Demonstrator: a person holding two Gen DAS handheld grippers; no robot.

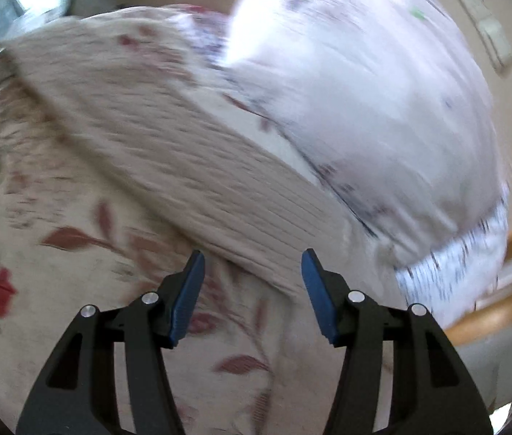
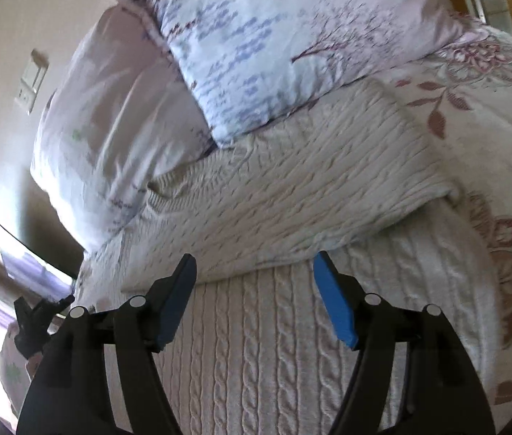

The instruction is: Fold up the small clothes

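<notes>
A cream cable-knit sweater lies on the bed, its upper part folded over the lower part, the fold edge running across the middle of the right wrist view. My right gripper is open and empty, just above the knit at that fold edge. In the blurred left wrist view the sweater shows as a ribbed cream band running diagonally. My left gripper is open and empty, its tips at the near edge of the sweater over the floral cover.
The bed has a floral bedspread with red leaves. Two pale lilac printed pillows lie behind the sweater. A wooden bed frame curves at right. A wall switch plate and a dark screen are at left.
</notes>
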